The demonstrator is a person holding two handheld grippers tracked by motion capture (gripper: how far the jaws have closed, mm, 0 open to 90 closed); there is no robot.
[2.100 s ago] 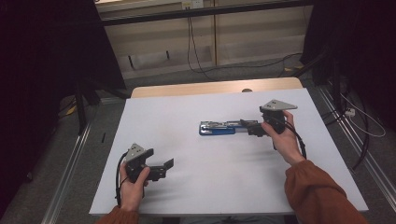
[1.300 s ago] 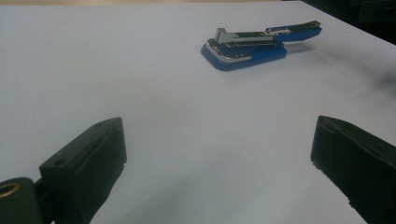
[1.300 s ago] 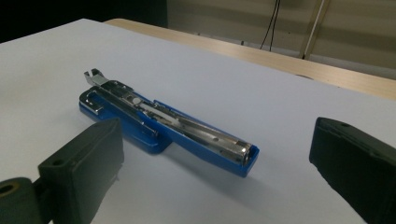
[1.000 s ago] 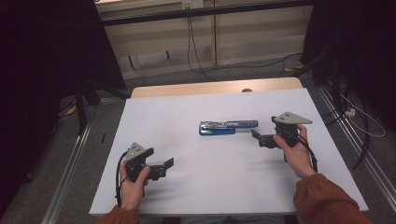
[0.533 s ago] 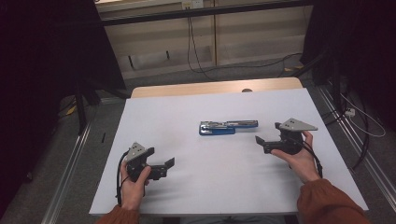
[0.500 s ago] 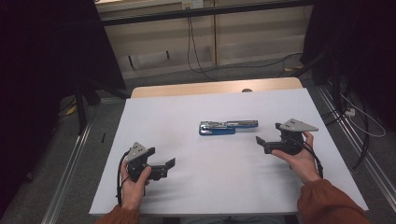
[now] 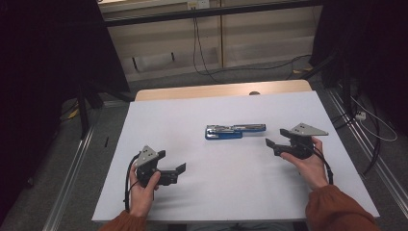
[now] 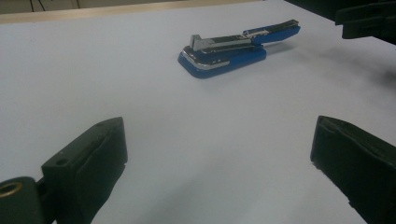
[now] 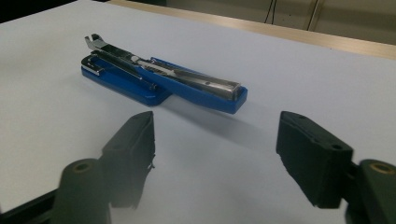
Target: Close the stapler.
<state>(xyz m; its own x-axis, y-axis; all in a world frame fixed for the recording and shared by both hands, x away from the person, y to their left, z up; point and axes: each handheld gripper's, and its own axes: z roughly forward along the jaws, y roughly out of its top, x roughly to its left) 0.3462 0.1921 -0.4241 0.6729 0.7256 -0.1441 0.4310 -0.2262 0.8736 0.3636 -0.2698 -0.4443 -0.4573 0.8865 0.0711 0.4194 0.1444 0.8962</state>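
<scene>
One blue stapler (image 7: 235, 131) lying swung open near the middle of the white table (image 7: 192, 115), metal magazine up. Right gripper (image 7: 270, 144) just right of it, apart, fingers partly spread and just now closing in, nothing between them. Left gripper (image 7: 181, 167) at the near left, well apart from the stapler, fingers wide, seemingly resting low over the table.

No lettering, label, brand or number can be read anywhere: the blue stapler (image 7: 235, 131) at the middle of the white table (image 7: 192, 120) bears no legible marking in any view.
</scene>
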